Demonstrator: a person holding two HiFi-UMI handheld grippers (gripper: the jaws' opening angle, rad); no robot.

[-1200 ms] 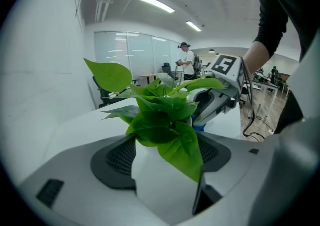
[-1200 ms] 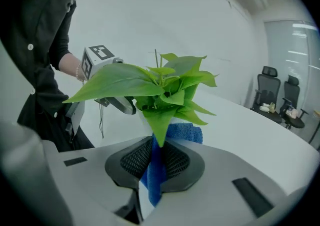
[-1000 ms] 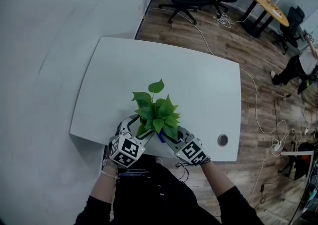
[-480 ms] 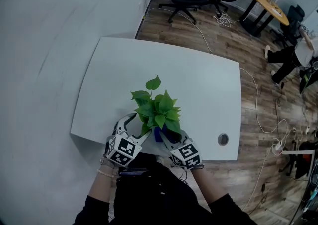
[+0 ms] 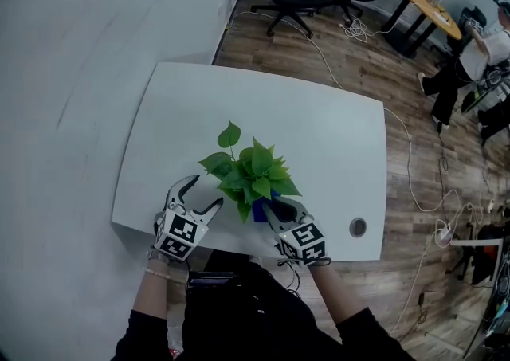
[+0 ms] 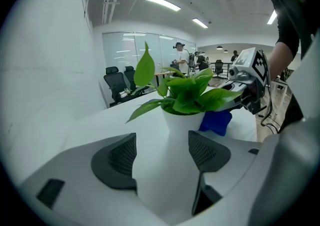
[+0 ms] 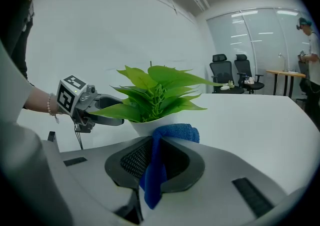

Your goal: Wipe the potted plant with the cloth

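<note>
- L claw (image 5: 199, 194): spread, empty, low over table (image 5: 319, 112) by front edge, aimed at potted plant (image 5: 253, 174) near mid front edge, clear of it.
- R claw (image 5: 269, 206): pinching blue cloth (image 5: 260, 209) against pot's right side, under leaves.
- vs 0.5 s ago: L claw drawn back left, off the pot.

Table (image 5: 319, 128): white, rounded corners, standing on wood-plank floor (image 5: 358, 56) beside a white wall (image 5: 80, 72). Round cable grommet (image 5: 357, 225) near front right edge. On top: one potted plant (image 5: 253, 176), white pot (image 6: 177, 122), upright, near front edge.
</note>
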